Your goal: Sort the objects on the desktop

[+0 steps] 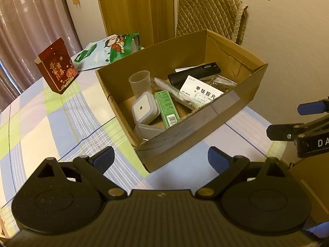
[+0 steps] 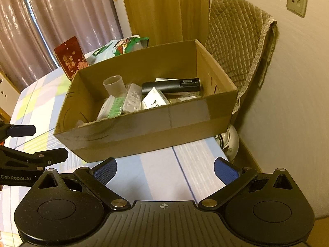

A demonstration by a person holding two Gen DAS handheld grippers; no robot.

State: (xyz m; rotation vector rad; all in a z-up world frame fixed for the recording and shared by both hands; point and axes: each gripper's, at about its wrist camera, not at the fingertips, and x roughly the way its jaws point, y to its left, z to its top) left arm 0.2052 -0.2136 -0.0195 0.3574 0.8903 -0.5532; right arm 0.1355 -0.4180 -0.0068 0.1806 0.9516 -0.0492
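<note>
An open cardboard box (image 1: 205, 121) (image 2: 144, 131) stands on the checked tablecloth. Inside lie a frosted plastic cup (image 1: 140, 81) (image 2: 114, 85), a white square container (image 1: 145, 107), a green box (image 1: 167, 108) (image 2: 116, 107), a black remote (image 1: 194, 75) (image 2: 170, 85) and a white medicine box (image 1: 200, 91) (image 2: 154, 100). My left gripper (image 1: 160, 158) hovers open just in front of the box, nothing between its fingers. My right gripper (image 2: 165, 169) is open too, in front of the box's long side, holding nothing.
A red gift box (image 1: 58, 65) (image 2: 71, 56) stands upright at the back left, with a green and white printed bag (image 1: 109, 49) (image 2: 121, 47) behind the cardboard box. A chair with a quilted cover (image 1: 209, 13) (image 2: 236, 39) is beyond the table, by the wall.
</note>
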